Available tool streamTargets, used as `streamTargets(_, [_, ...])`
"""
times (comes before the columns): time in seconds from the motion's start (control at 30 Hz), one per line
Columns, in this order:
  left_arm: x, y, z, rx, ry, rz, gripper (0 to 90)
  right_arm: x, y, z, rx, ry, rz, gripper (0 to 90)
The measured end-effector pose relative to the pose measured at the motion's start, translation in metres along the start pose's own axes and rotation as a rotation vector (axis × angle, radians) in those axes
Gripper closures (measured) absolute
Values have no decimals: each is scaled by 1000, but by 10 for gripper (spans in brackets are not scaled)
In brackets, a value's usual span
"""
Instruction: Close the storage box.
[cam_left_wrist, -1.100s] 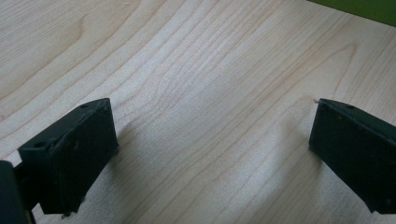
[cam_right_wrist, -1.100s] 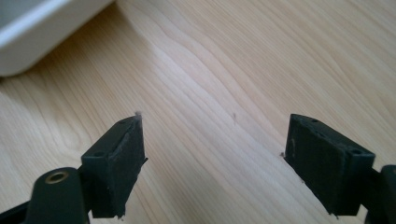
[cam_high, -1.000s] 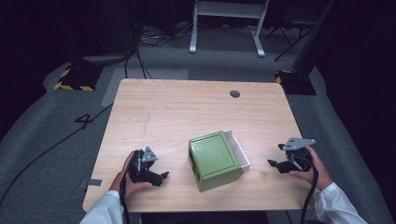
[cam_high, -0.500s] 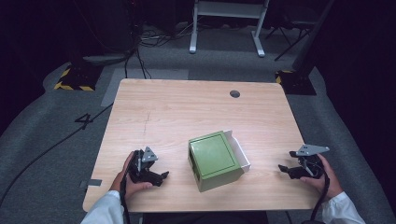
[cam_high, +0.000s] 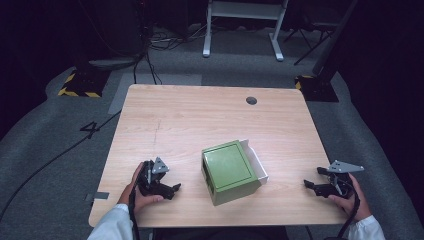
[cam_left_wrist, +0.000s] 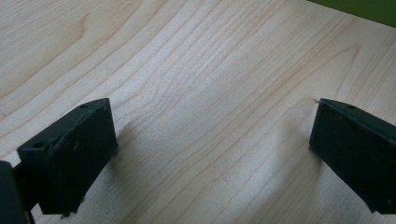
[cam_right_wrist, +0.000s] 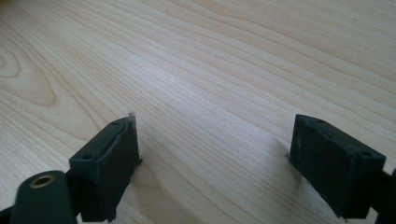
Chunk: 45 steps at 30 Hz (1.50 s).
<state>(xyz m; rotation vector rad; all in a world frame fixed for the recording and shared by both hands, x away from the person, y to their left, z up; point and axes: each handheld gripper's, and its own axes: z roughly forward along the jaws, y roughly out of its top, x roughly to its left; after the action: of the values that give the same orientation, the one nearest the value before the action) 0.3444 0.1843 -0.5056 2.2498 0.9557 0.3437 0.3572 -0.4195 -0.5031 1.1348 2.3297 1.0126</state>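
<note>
Since the earlier frames, the right hand-held gripper has been pulled back and outward, toward the near right corner of the bench, while the left hand-held gripper and the green box look unmoved.

High view first: the green box is found near the front middle of the bench, tilted a bit, with a white tray-like part sticking out from its far right side. It is sat between the two grippers and touched by neither. The left one is rested low on the wood just to the box's left, jaws pointed at it, probably so it can be brought in quickly. The right one is held well apart from the box, likely to give room before an approach.

Left gripper view: the left hand-held gripper is seen released, jaws spread wide with bare wood between them. A sliver of the green box is caught at the top right, so the box is ahead and a bit off-axis.

Right gripper view: the right hand-held gripper is also spread wide and empty, nothing but wood grain ahead, so it isn't aimed at the box yet.
</note>
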Motion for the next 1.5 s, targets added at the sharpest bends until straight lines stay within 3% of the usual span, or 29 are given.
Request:
streamTargets(0.47, [1,2,2,1,-6,0,2,3,-1,0,-5,-29,24,154])
streamTargets(1.5, [2,5,4,3,-13,8,2,2,-1,0,-6,-38,33,155])
